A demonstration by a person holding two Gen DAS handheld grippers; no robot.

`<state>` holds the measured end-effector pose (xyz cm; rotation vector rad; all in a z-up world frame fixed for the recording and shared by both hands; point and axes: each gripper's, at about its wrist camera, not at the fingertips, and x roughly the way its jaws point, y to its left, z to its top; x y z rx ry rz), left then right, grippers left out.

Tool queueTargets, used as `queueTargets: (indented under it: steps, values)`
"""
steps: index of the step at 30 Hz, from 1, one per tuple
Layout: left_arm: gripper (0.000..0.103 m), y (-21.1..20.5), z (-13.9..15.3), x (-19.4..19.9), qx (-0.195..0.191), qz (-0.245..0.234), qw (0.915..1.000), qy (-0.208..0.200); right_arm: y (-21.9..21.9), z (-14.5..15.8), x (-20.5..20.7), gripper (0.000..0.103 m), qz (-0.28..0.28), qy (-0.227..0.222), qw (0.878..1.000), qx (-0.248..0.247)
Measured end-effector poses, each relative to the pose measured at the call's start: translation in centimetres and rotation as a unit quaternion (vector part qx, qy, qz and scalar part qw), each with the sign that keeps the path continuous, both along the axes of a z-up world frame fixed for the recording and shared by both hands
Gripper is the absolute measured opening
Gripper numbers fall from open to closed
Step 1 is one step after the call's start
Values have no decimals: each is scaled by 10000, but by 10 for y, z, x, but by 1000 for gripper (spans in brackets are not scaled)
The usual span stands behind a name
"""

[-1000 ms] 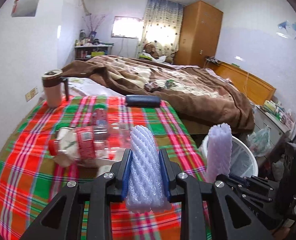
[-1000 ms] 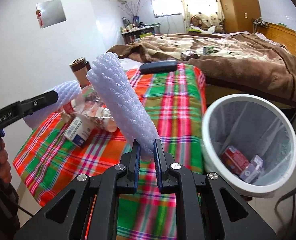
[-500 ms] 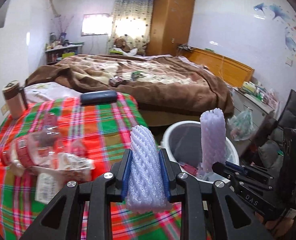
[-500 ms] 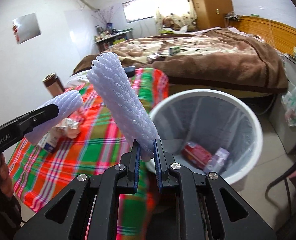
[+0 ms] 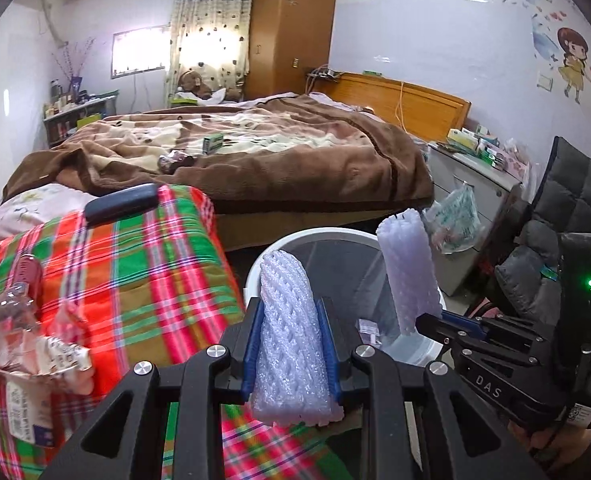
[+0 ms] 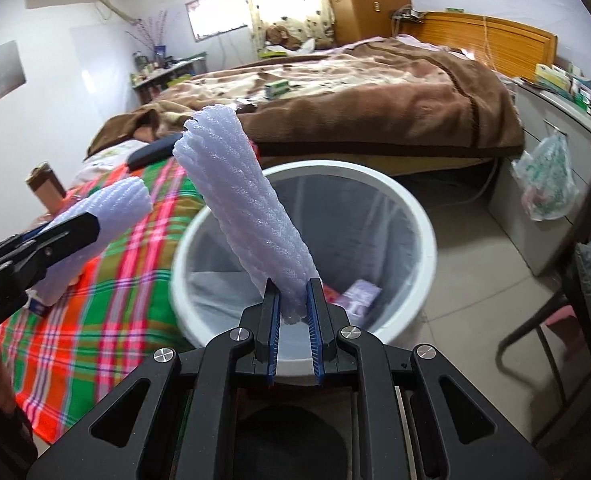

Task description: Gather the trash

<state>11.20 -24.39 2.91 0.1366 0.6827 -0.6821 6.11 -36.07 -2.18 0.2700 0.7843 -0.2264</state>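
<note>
Change: a second ago my two grippers were over the checked cloth, with the bin only at the right edge of the left wrist view. Now the white bin (image 6: pixel 423 224) fills the middle of both views.
Meaning for the task: I judge the carry is nearly finished, and what is left is to bring each piece over the opening and let it go.
Left gripper (image 5: pixel 291 344): its jaws are narrowly apart and pinch a white foam net sleeve (image 5: pixel 289 336) that stands up between the pads, about as wide as the gap.
Left sleeve and bin: in the left wrist view the sleeve is at the near left rim of the bin, partly over the cloth edge, so I think it is not yet fully above the opening.
Right gripper (image 6: pixel 294 320): its jaws are closed as far as they go on the thin bottom end of a second foam sleeve (image 6: pixel 251 216).
Right sleeve and bin: this sleeve leans up and to the left, its top beyond the far left rim, its held end over the near part of the opening.
Bin content: a red packet and a pale carton lie at the bottom.
Still on the surface: crumpled wrappers and a crushed bottle (image 5: pixel 23 328) on the left.
</note>
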Motion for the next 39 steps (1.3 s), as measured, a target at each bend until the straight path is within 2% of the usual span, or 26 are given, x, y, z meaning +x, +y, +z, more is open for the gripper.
queueTargets:
  steps: [9, 13, 14, 16, 17, 18, 20, 21, 27, 39]
  values:
    - [27, -32, -20, 14, 123, -116, 9996, 227, -19, -13, 8, 14, -268, 354, 9990, -88]
    - [28, -39, -24, 18, 106, -164, 9995, 260, -25, -19, 9, 14, -295, 460, 9985, 36]
    - [30, -41, -25, 18, 120, -175, 9995, 236, -26, -20, 8, 15, -307, 483, 9984, 8]
    - [41, -43, -27, 21, 158, -136, 9995, 238, -27, -21, 9, 17, -314, 531, 9981, -31]
    - [51, -43, -28, 23, 147, -118, 9994, 281, -26, -20, 8, 21, -350, 527, 9980, -64]
    - [55, -42, -28, 24, 104, -135, 9993, 319, -27, -20, 8, 31, -362, 520, 9980, -77]
    - [57, -40, -29, 24, 52, -139, 9993, 342, -27, -19, 7, 52, -346, 507, 9981, -36]
    - [57, -41, -29, 24, 72, -128, 9993, 335, -27, -18, 5, 54, -333, 477, 9983, -7]
    - [63, -31, -27, 24, 11, -45, 9994, 348, -25, -14, 1, 54, -382, 369, 9986, 14]
    - [63, 10, -13, 12, -154, 263, 9993, 220, -5, 0, -2, 54, -281, -28, 9996, -27]
